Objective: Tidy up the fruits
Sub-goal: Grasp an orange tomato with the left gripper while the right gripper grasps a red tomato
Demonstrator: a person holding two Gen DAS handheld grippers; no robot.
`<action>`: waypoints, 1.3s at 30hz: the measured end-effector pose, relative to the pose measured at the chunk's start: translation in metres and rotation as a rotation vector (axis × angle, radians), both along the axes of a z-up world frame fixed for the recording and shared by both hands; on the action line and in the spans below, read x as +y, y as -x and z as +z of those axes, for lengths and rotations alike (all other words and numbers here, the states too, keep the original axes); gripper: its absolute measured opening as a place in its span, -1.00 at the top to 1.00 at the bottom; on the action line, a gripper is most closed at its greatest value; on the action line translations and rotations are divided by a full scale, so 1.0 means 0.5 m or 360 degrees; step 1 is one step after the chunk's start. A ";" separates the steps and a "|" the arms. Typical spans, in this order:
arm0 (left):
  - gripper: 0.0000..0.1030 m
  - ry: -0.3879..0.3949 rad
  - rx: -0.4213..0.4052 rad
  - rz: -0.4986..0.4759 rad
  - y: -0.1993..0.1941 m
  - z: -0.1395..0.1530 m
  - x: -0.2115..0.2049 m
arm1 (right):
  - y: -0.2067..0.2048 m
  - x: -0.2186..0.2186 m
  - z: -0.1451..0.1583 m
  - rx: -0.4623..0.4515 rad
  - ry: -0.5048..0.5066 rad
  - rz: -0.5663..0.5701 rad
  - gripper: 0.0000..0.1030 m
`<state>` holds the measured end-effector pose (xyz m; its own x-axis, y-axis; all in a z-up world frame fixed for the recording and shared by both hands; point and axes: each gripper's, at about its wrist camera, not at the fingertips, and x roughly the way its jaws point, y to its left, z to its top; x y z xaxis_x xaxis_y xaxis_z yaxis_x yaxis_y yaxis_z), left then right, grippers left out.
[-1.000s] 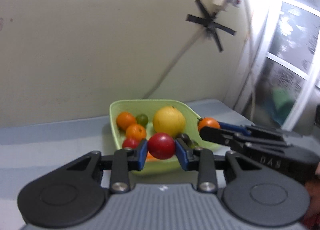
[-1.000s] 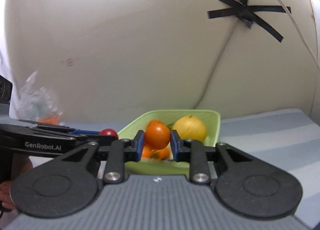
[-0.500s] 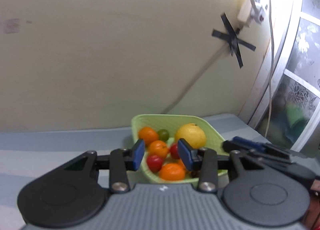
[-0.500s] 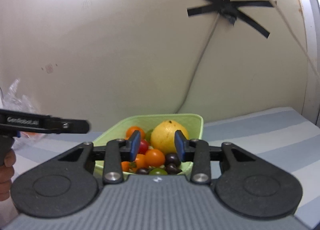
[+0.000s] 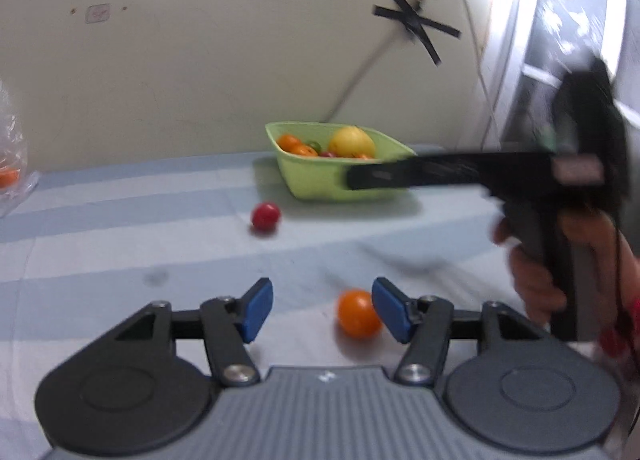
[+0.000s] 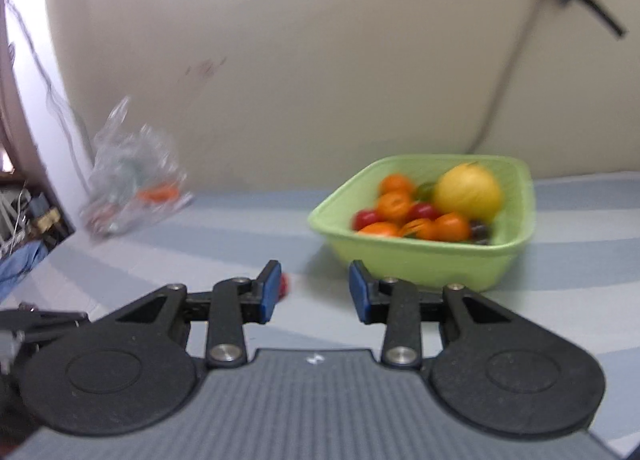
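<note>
With the left gripper [image 5: 322,310] opening, its fingers empty around the orange tomato [image 5: 359,319] on the bench [image 5: 120,252], centre it before closing; the right gripper [image 6: 313,292] is part-open, empty.

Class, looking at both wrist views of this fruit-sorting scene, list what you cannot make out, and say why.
- Plastic bag, right wrist view: motion blur and crinkled film hide its contents beyond something orange.
- Red fruit, right wrist view: mostly hidden behind the blue finger pad.
- Dark small fruits in the green bowl: too blurred to identify.
- Right gripper, left wrist view: blurred, seen side-on.
</note>
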<state>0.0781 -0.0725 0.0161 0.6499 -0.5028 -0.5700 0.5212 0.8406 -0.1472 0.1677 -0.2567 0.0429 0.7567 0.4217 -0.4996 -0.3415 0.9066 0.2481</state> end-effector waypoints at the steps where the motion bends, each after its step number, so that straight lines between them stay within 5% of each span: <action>1: -0.11 -0.0012 -0.0002 -0.0014 0.003 -0.004 -0.010 | -0.009 0.017 -0.005 0.0020 0.0019 0.0032 0.21; 6: -0.02 -0.0091 -0.0041 -0.0028 0.006 -0.027 -0.039 | -0.063 0.085 -0.033 0.0074 0.0151 0.0123 0.20; 9: 0.41 -0.0063 0.0023 -0.0046 -0.003 -0.037 -0.037 | -0.086 0.106 -0.051 0.0138 0.0165 0.0153 0.20; 13: 0.42 -0.0028 0.0020 0.0004 -0.003 -0.033 -0.011 | -0.096 0.133 -0.066 0.0158 0.0209 0.0187 0.23; 14: 0.42 -0.0020 0.0022 0.0022 -0.001 -0.032 0.000 | -0.094 0.138 -0.066 0.0143 0.0240 0.0174 0.42; 16: 0.42 -0.0012 0.0005 0.0070 0.008 -0.027 0.027 | -0.087 0.138 -0.061 0.0134 0.0260 0.0144 0.46; 24: 0.42 -0.0085 -0.0047 0.0237 0.049 -0.023 0.107 | 0.066 0.079 -0.026 0.0045 0.0168 0.0016 0.45; 31: 0.42 -0.0137 -0.0101 0.0203 0.056 -0.031 0.090 | 0.241 0.075 -0.035 0.0007 0.0185 -0.0054 0.45; 39: 0.39 -0.0179 -0.0064 0.0189 0.061 -0.043 0.089 | 0.276 0.094 -0.064 0.0017 0.0177 -0.0148 0.43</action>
